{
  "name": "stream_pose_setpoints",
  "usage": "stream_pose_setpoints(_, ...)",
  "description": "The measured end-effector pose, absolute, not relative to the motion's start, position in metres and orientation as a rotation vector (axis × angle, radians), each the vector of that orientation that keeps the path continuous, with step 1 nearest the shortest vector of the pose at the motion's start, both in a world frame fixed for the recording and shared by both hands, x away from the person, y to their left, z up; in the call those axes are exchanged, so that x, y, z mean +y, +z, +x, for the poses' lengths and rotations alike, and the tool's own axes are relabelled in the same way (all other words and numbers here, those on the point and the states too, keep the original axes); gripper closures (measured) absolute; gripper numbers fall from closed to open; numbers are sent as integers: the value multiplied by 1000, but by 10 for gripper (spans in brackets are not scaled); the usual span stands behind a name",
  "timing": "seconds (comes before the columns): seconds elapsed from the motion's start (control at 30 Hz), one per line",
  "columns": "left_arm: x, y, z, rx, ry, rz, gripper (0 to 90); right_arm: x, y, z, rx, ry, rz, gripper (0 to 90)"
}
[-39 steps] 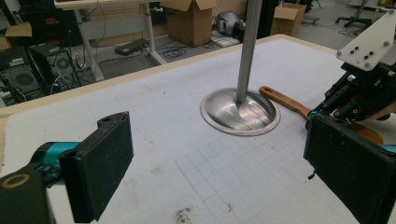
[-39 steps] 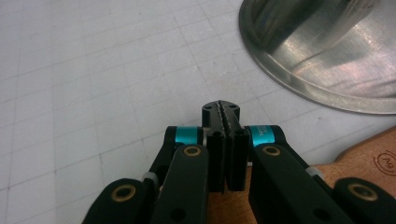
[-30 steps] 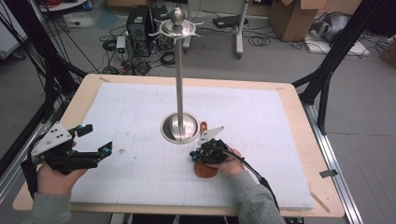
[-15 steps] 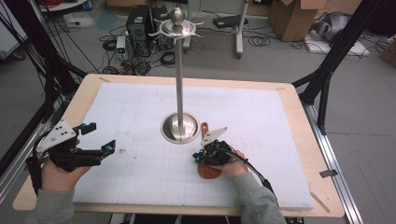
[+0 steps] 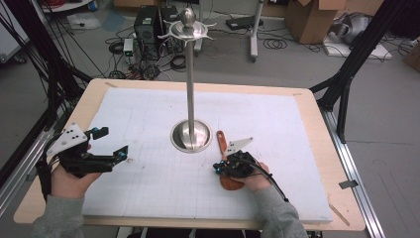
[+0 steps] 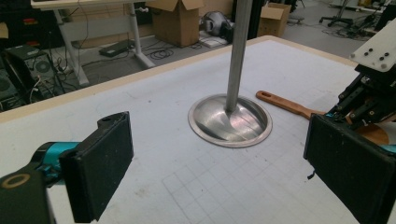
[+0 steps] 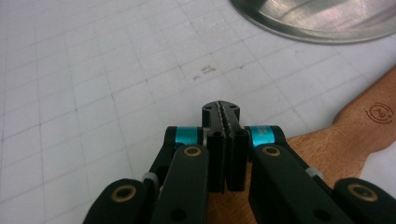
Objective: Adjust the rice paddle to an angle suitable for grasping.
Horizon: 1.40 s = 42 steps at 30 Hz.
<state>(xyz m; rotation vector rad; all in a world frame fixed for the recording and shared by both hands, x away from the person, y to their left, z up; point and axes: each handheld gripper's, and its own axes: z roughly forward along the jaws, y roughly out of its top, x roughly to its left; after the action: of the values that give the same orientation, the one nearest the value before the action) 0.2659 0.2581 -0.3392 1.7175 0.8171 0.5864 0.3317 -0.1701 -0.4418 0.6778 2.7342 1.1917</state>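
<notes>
A wooden spatula [image 5: 220, 141] lies on the white gridded mat to the right of the metal stand's round base [image 5: 190, 136], its handle pointing away from me. My right gripper [image 5: 218, 167] rests over the spatula's broad end [image 7: 322, 149]. Its jaws are pressed flat together [image 7: 224, 112] with nothing visible between them, and the wood lies beneath them. My left gripper [image 5: 111, 142] hovers at the mat's left side, wide open and empty. In the left gripper view its pads [image 6: 98, 172] frame the stand base [image 6: 230, 119], the spatula handle [image 6: 285, 103] and the other gripper [image 6: 373, 93].
The stand's thin pole [image 5: 189, 74] rises from the base to a hooked crown [image 5: 188, 27] at mid-table. The white mat [image 5: 148, 119] covers most of the wooden tabletop [image 5: 317, 129]. Cables, boxes and frame legs lie on the floor beyond the far edge.
Both hands have drifted slightly to the right. The left gripper stays open and the right one shut over the spatula's broad end.
</notes>
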Motion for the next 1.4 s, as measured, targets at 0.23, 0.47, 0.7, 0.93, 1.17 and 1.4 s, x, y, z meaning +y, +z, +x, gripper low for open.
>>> stream_pose_setpoints(0.23, 251, -339, 272, 798, 573, 1726, 88, -184, -442, 330, 2723, 1187, 713, 891)
stream_pose_setpoints(0.47, 246, -340, 277, 789, 562, 1737, 89, -196, -442, 328, 2711, 1195, 750, 892)
stream_pose_setpoints(0.7, 242, -340, 279, 781, 554, 1740, 89, -204, -442, 327, 2705, 1192, 776, 892)
stream_pose_setpoints(0.93, 239, -341, 281, 774, 548, 1749, 89, -211, -439, 326, 2698, 1168, 786, 892)
stream_pose_setpoints(1.17, 237, -342, 282, 776, 545, 1755, 89, -226, -430, 329, 2570, 1206, 842, 892)
stream_pose_setpoints(1.4, 238, -343, 281, 780, 549, 1760, 89, -252, -431, 341, 2462, 1203, 1004, 892)
